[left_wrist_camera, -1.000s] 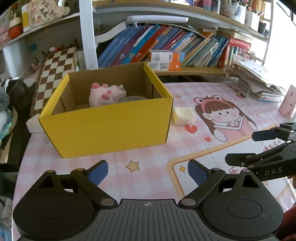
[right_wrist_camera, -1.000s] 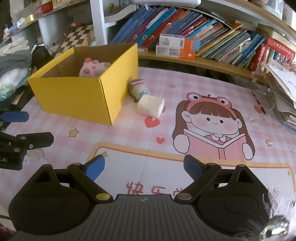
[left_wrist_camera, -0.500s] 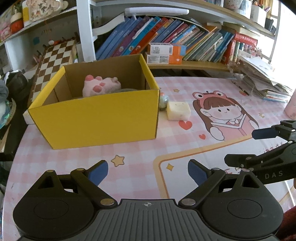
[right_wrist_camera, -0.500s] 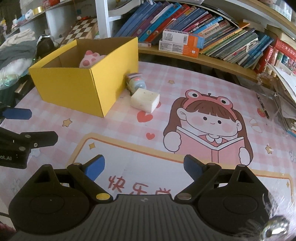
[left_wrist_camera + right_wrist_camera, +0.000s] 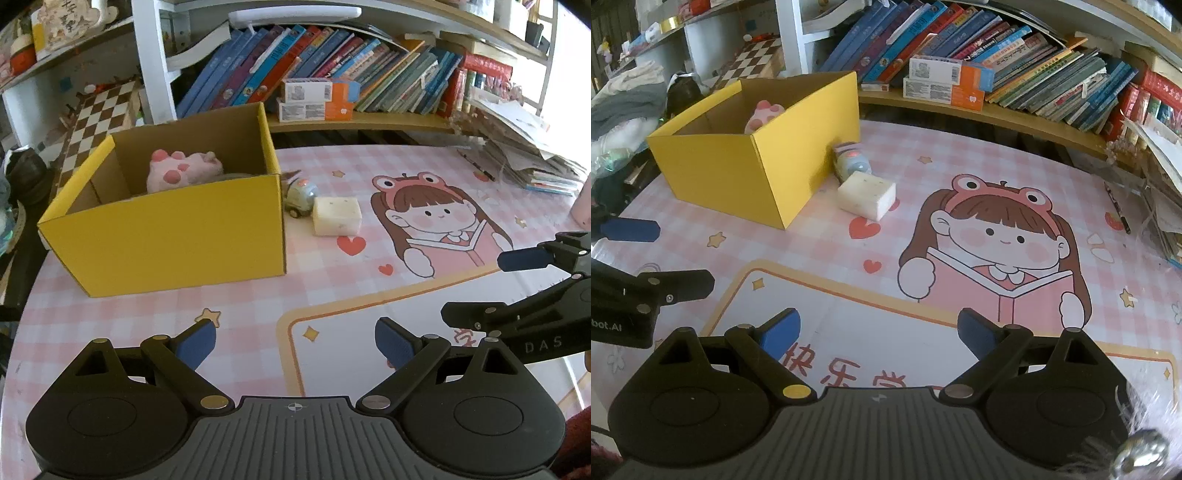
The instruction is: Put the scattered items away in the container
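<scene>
Both grippers hang over the desk [image 5: 960, 155] with nothing between their blue pads. The left gripper [image 5: 295, 341] stands wide open; ahead of it and to its left sits the yellow cardboard box [image 5: 177, 236], a pink plush paw [image 5: 181, 171] inside. The right gripper [image 5: 879, 330] is spread wide too. Ahead of it to the left lie a cream sponge block [image 5: 866, 194] and, just behind that, a small toy car [image 5: 851, 160] touching the box's side wall.
</scene>
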